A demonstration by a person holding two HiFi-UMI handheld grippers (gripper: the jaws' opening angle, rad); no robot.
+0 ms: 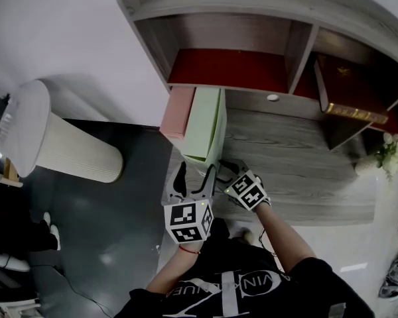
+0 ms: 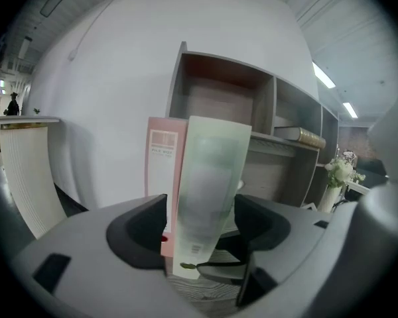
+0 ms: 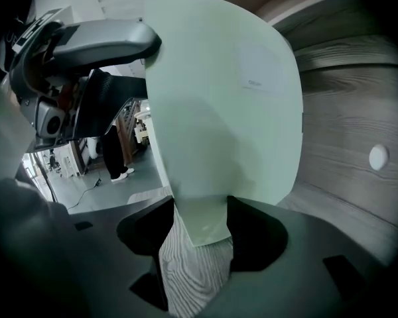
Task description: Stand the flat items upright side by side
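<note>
A pink box and a green box stand up side by side on a grey desk.

At the far left, a white ribbed stand sits on the dark floor. The pink box is at the left end of the desk, with the green box just beside it on the right. The left gripper has the narrow end of the green box between its jaws. The jaws are a bit wider than the box, and a small gap shows on the pink side. The right gripper pinches the low near corner of the green box, snug on both sides. Further right, a dark red book lies in the shelf. White flowers stand at the right edge of the desk.
</note>
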